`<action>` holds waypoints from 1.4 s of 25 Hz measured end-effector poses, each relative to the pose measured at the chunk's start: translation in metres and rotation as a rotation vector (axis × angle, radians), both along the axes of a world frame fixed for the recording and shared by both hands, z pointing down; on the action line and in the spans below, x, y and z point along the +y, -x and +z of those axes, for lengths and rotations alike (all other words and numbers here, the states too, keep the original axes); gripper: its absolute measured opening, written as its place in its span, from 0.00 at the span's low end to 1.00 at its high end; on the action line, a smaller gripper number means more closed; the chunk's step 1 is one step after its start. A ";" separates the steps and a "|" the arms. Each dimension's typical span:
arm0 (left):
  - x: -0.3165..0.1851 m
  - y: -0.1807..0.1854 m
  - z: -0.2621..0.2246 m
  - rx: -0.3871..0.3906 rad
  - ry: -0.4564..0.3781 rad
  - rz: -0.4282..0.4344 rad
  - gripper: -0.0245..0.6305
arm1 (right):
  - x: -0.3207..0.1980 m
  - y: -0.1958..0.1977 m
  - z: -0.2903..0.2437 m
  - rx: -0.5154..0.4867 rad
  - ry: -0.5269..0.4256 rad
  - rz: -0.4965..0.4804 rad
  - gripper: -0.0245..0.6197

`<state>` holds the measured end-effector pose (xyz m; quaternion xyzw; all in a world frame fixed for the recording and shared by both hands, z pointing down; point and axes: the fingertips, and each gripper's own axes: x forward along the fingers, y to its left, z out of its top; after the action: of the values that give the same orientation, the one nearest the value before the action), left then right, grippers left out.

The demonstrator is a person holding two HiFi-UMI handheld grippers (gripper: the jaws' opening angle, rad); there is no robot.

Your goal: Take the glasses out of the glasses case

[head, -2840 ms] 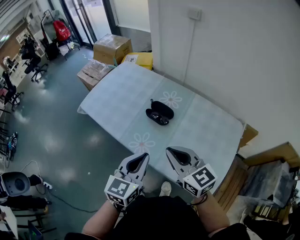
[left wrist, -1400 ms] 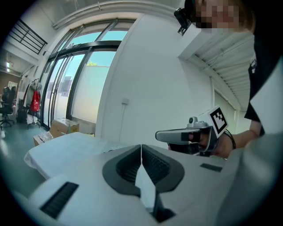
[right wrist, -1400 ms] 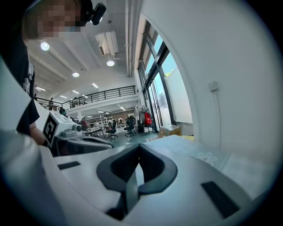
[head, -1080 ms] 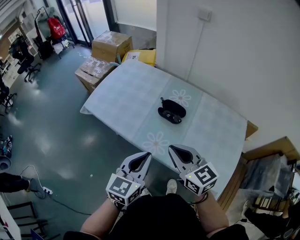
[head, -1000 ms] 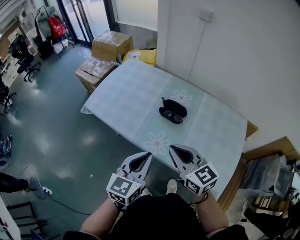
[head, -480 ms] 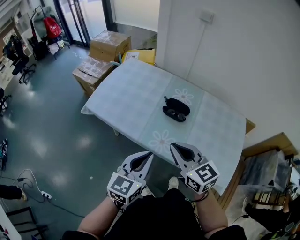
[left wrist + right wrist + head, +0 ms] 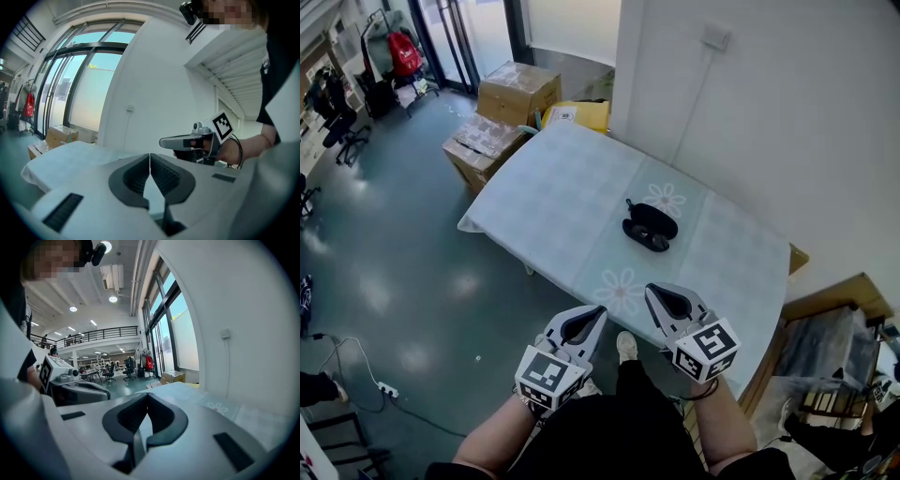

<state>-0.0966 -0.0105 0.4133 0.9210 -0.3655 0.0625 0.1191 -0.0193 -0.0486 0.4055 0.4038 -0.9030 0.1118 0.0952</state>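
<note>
A black glasses case (image 7: 647, 230) lies open on the pale patterned table (image 7: 553, 197), its lid raised at the far side and dark glasses (image 7: 649, 241) in the near half. Both grippers hover off the table's near edge, close to my body and well short of the case. The left gripper (image 7: 598, 310) is shut, jaws meeting at the tips with nothing between them (image 7: 150, 157). To its right, the right gripper (image 7: 650, 290) is also shut and empty (image 7: 147, 394). Each gripper view shows the other gripper alongside; the case is hidden in both.
A white wall (image 7: 750, 112) runs along the table's far side. Cardboard boxes (image 7: 514, 89) and a yellow box (image 7: 577, 114) sit on the floor past the table's left end. Wooden boards and clutter (image 7: 848, 314) lie at the right. Grey floor (image 7: 394, 244) spreads out to the left.
The view has shifted a little nearer the table, and a foot now shows below the grippers. Both grippers stay shut and keep their places by the body; the case has not moved.
</note>
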 end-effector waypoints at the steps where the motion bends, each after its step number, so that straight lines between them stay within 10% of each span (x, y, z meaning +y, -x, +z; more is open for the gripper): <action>1: -0.003 -0.002 0.001 0.000 0.001 -0.005 0.08 | -0.004 -0.003 0.002 0.003 0.004 -0.004 0.07; 35: -0.108 -0.079 0.057 -0.023 0.141 -0.072 0.08 | -0.178 -0.081 0.127 0.210 0.201 -0.157 0.07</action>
<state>-0.0179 -0.1184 0.4703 0.8958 -0.3947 0.0942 0.1816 0.0619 -0.2270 0.5321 0.3301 -0.9010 0.1509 0.2376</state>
